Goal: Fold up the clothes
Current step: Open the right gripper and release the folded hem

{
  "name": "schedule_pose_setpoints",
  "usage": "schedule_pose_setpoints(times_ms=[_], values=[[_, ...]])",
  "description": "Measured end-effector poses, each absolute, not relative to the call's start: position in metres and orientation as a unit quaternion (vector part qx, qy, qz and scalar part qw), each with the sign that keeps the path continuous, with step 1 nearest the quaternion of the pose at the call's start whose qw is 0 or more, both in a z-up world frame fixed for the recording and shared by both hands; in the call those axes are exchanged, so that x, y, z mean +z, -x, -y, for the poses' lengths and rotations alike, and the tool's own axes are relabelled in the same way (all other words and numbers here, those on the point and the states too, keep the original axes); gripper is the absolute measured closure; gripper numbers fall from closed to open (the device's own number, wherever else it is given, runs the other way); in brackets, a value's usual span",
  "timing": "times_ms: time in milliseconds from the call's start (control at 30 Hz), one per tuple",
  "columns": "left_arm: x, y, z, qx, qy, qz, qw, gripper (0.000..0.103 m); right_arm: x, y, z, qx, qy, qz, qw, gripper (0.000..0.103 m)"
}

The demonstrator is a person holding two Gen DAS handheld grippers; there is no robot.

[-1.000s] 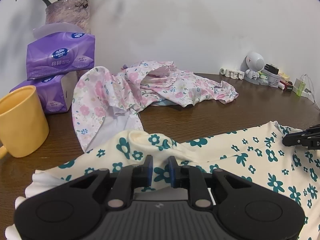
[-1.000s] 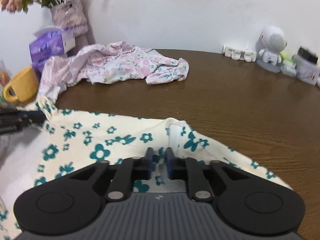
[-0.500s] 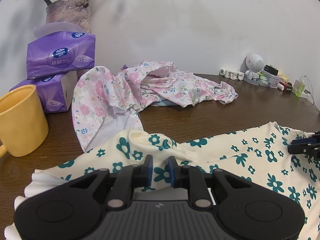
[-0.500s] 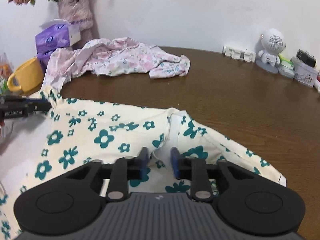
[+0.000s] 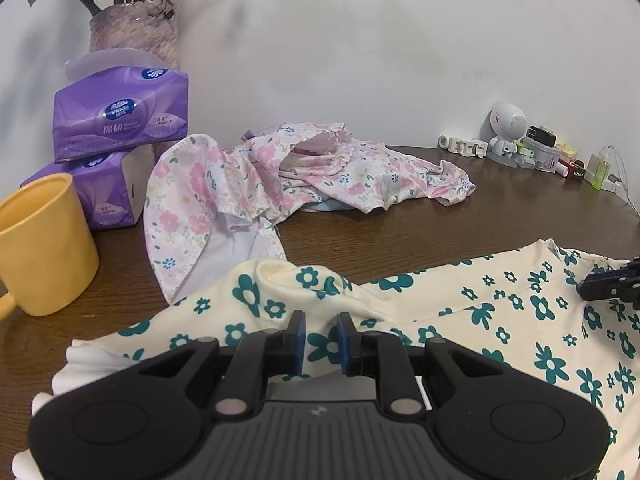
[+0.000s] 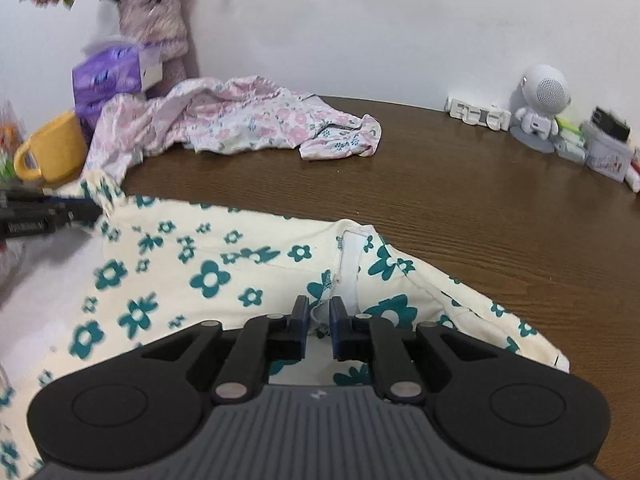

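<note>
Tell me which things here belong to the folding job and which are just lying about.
For the job:
cream garment
pink garment
left tool, gripping the cream garment
right tool, cloth between its jaws

Lying about:
mug
tissue packs
vase
robot figure

**Right wrist view: cream floral garment on table**

Right gripper [image 6: 319,320] jaws have just been opening; a fold of the cream garment [image 6: 208,276] sits between the blue pads, contact unclear. Left gripper [image 6: 94,211] meets the garment's far-left corner. Pink floral garment [image 6: 256,116] lies crumpled behind, near yellow mug [image 6: 52,150] and tissue packs [image 6: 110,72]. Brown table [image 6: 500,200].
</note>
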State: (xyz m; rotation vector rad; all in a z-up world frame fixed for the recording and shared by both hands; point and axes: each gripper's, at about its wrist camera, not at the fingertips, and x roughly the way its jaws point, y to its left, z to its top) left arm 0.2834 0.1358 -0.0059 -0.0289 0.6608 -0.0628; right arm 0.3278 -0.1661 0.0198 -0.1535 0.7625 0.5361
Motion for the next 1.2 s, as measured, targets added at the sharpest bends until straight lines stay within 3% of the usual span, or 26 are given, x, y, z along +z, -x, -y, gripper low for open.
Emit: schedule_pose_setpoints(times_ms=[33,100,167,267,400,633,767,1033,1133,1200], values=[[-0.006,-0.284,-0.136,-0.031,0.015,-0.324,0.945,0.086,0.021,-0.327,0.167,0.259,0.072,-0.365,0.891,0.086],[-0.006,-0.284,-0.136,-0.031,0.015,-0.324,0.945,0.086,0.023,-0.324,0.168,0.258,0.077,-0.360,0.893,0.068],[-0.006,-0.284,-0.136,-0.031,0.015,-0.324,0.945,0.086,0.020,-0.323,0.167,0.259,0.080,-0.362,0.892,0.067],[-0.006,-0.283,-0.136,-0.031,0.015,-0.324,0.945,0.086,0.014,-0.324,0.167,0.262,0.080,-0.370,0.888,0.070],[-0.006,-0.283,-0.137,-0.032,0.017,-0.324,0.945,0.086,0.014,-0.323,0.168,0.258,0.080,-0.368,0.889,0.092],[-0.007,-0.283,-0.137,-0.032,0.016,-0.323,0.946,0.086,0.014,-0.325,0.175,0.253,0.071,-0.372,0.890,0.092],[-0.007,-0.283,-0.137,-0.032,0.016,-0.323,0.946,0.086,0.016,-0.324,0.179,0.255,0.050,-0.368,0.893,0.087],[-0.007,-0.283,-0.137,-0.033,0.017,-0.323,0.946,0.086,0.014,-0.326,0.182,0.242,0.060,-0.373,0.894,0.088],[-0.006,-0.283,-0.138,-0.033,0.018,-0.323,0.946,0.086,0.018,-0.327,0.194,0.249,0.035,-0.373,0.893,0.079],[-0.006,-0.283,-0.138,-0.034,0.017,-0.323,0.946,0.086,0.024,-0.323,0.201,0.253,0.037,-0.365,0.895,0.058]])
